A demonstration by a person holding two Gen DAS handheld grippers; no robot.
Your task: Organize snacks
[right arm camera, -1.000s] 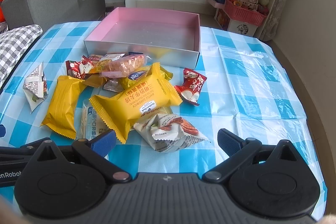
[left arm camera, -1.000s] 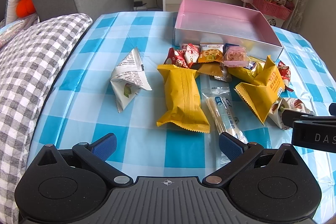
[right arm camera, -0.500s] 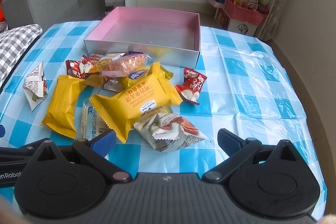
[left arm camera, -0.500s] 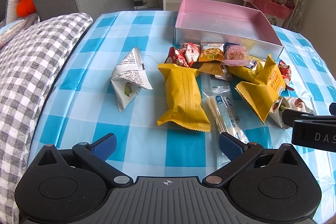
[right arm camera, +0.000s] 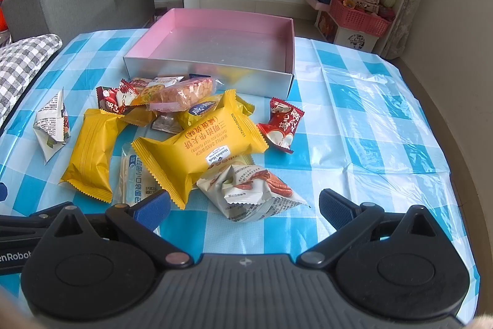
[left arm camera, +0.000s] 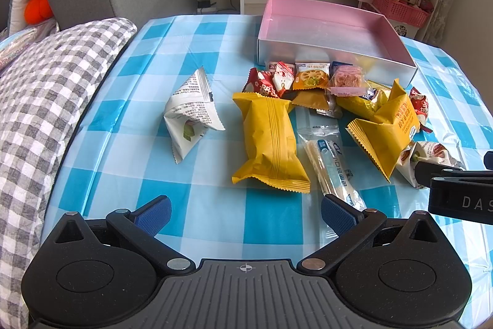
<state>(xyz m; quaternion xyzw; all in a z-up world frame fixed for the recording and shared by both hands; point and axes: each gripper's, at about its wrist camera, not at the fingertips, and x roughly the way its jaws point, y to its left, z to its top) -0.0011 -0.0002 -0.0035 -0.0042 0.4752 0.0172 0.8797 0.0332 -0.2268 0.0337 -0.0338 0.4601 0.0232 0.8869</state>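
the snacks lay mid-frame in both views, in front of the empty pink box (right arm camera: pixel 215 51); light, crinkly, slippery packets, best pinched at a sealed edge. the white pouch (right arm camera: pixel 249 190) sat just ahead of the right gripper (right arm camera: pixel 243 205). left gripper (left arm camera: pixel 245 213) and right both gaped wide, holding nothing. nothing had visibly changed since the earlier frames

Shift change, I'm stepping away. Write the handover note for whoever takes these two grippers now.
Left gripper: open, empty, hovering before the snacks.
Right gripper: open, empty, nearest the white pouch.
Pink box: empty, at the far side of the table.
Snacks: all loose in front of the box; a white triangular pack lies apart on the left, a red packet on the right.
Done: nothing boxed.
Left: every snack.
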